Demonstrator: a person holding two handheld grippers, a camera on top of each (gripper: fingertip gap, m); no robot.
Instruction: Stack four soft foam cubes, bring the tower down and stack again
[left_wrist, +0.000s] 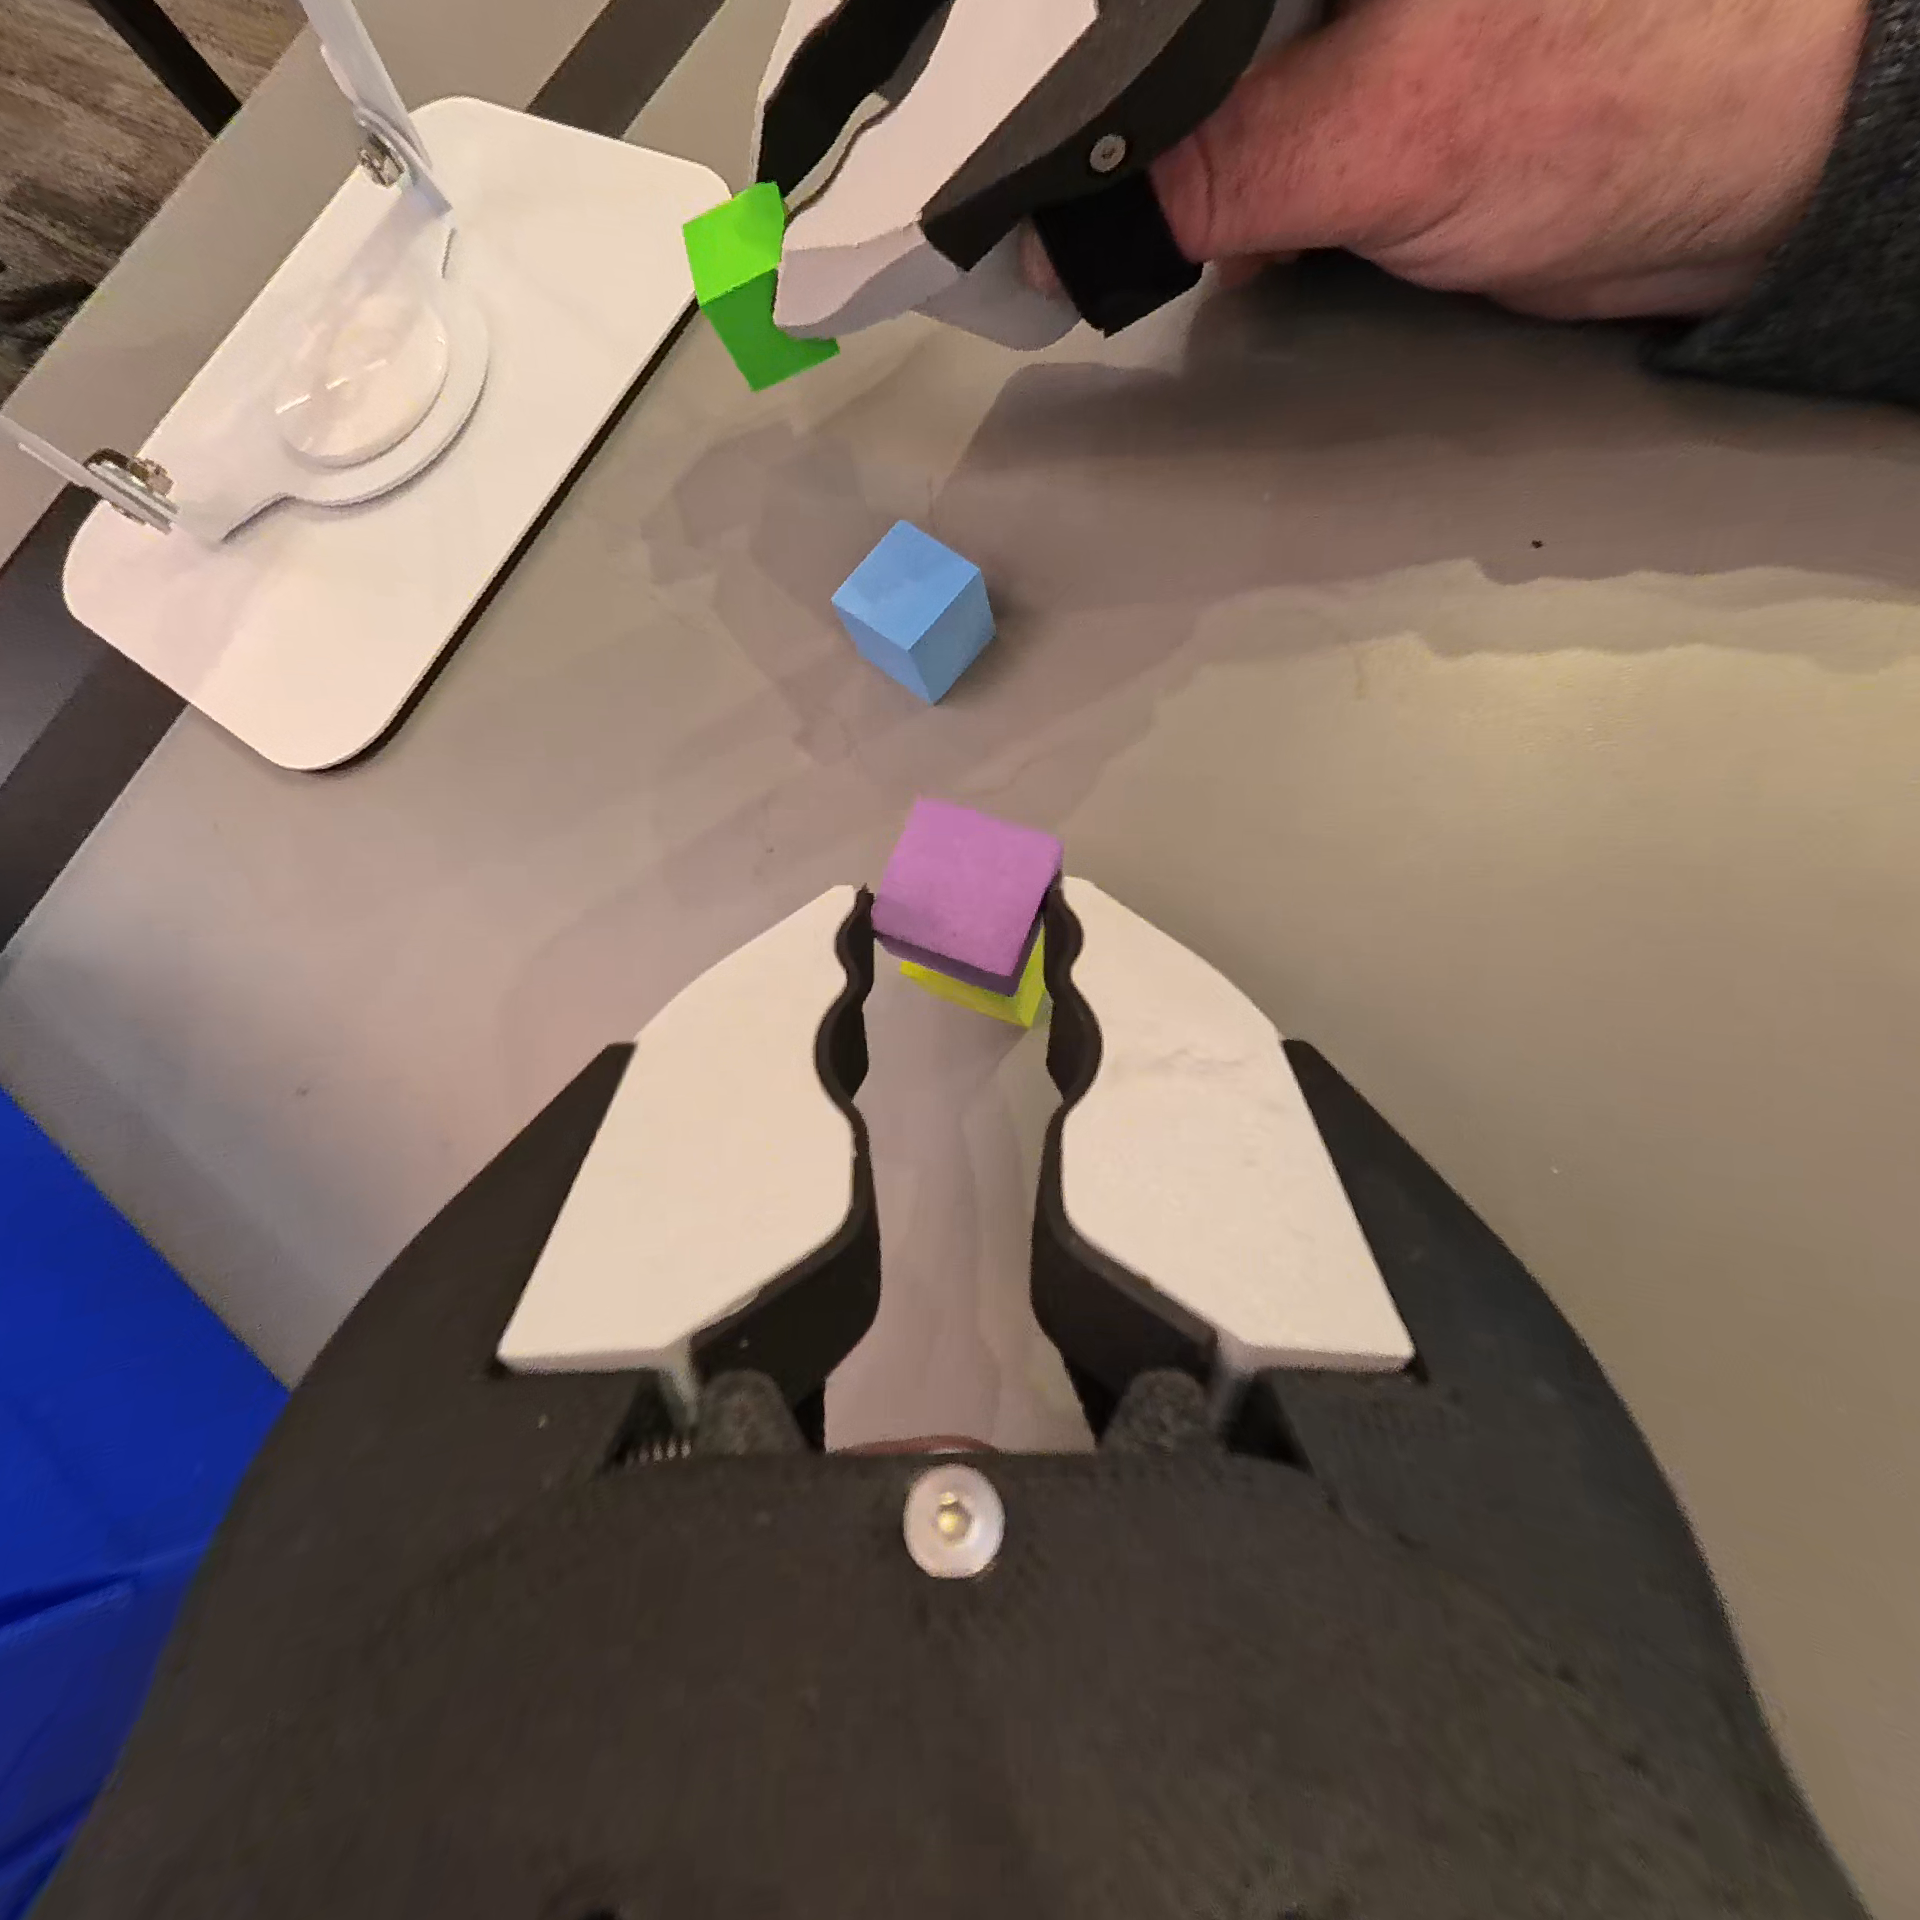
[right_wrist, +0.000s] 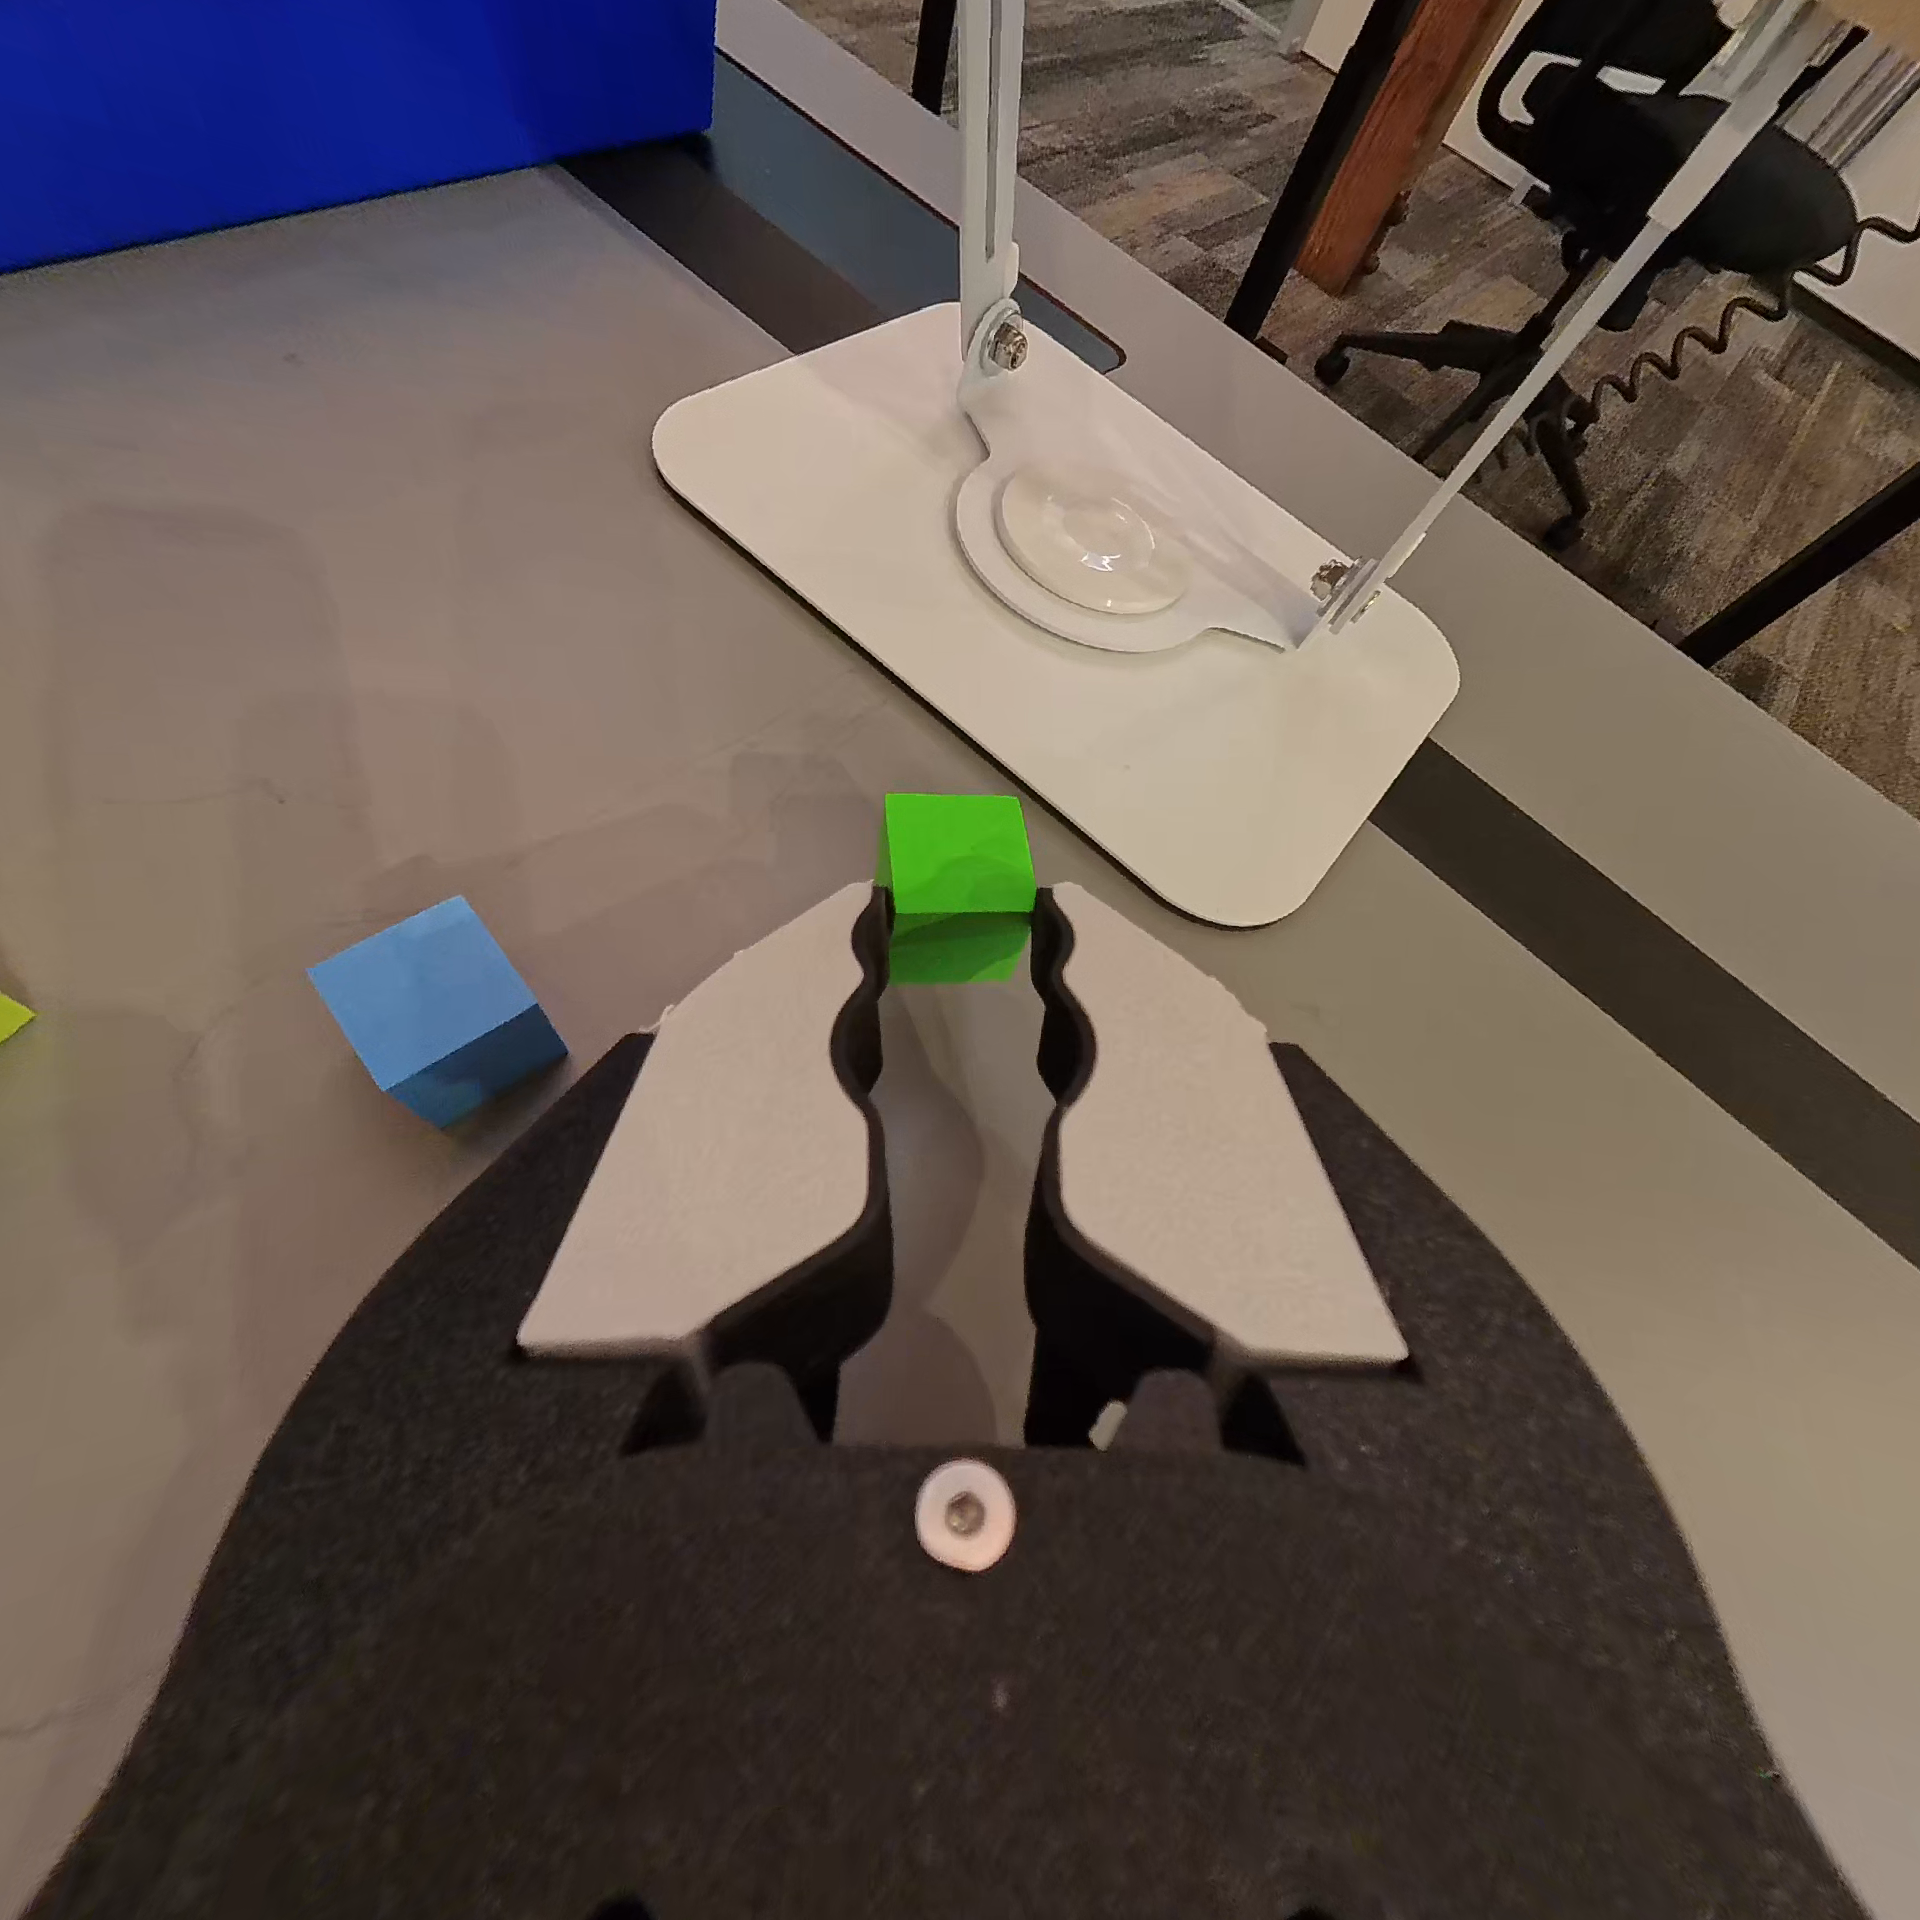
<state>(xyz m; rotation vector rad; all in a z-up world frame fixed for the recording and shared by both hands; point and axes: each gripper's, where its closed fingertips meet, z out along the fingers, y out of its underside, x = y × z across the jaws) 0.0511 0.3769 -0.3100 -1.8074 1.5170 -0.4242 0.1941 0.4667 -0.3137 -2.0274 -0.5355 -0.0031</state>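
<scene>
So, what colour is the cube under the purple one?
Yellow, best seen in the left wrist view.

Left gripper (left_wrist: 961, 925): matte black, grainy body, wide and rounded, narrowing toward the front. Two fingers (left_wrist: 727, 1122) with flat pale grey-white top plates, each lined on the inner edge with a wavy black pad. One round white washer with a silver screw (left_wrist: 953, 1522) centred on the body behind the fingers; a bit of spring coil shows at the left finger root.

Right gripper (right_wrist: 961, 914): same build, black textured body, light grey finger plates (right_wrist: 1174, 1122), wavy black pads, white washer with a dark screw (right_wrist: 966, 1515). Seen from the side in the left wrist view: black shell, small screw, black handle.

Hand (left_wrist: 1475, 177) on that handle, dark grey knit sleeve (left_wrist: 1860, 260) at the wrist.
</scene>
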